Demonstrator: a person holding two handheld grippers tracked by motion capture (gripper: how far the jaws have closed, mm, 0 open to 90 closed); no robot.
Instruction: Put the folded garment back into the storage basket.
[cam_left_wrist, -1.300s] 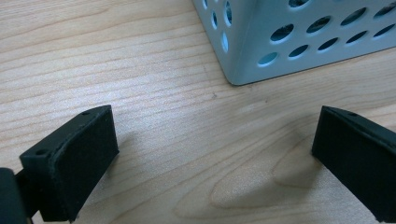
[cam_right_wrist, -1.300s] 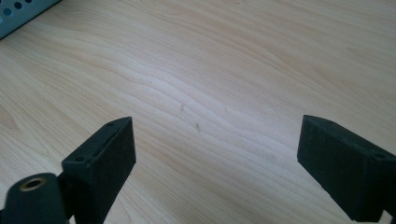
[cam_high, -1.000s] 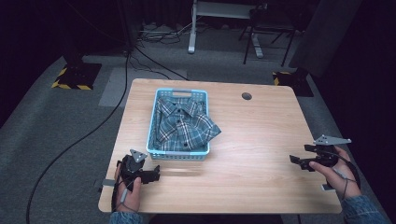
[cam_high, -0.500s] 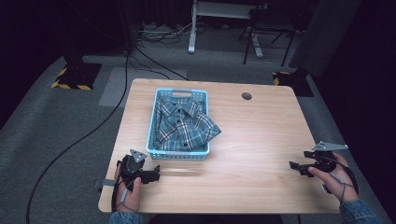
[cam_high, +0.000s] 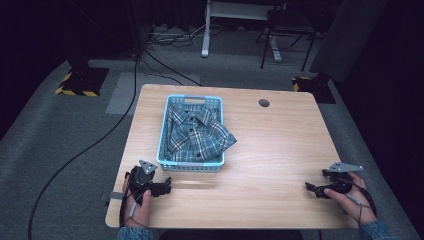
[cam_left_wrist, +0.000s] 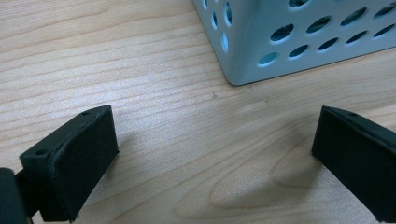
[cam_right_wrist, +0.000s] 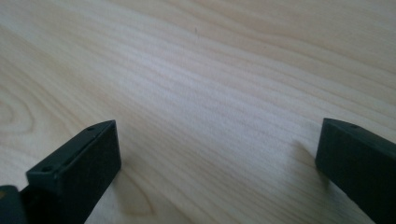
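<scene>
Left claw (cam_high: 165, 187): released, jaws wide apart, resting low on worktop (cam_high: 280, 150) just beside near-left corner of basket (cam_high: 170, 162), not touching it. Right claw (cam_high: 311, 189): released, jaws wide, near worktop's right front edge, well apart from basket. Shirt (cam_high: 197, 135): plaid, blue/white, folded inside basket, one edge draped over right rim.
</scene>
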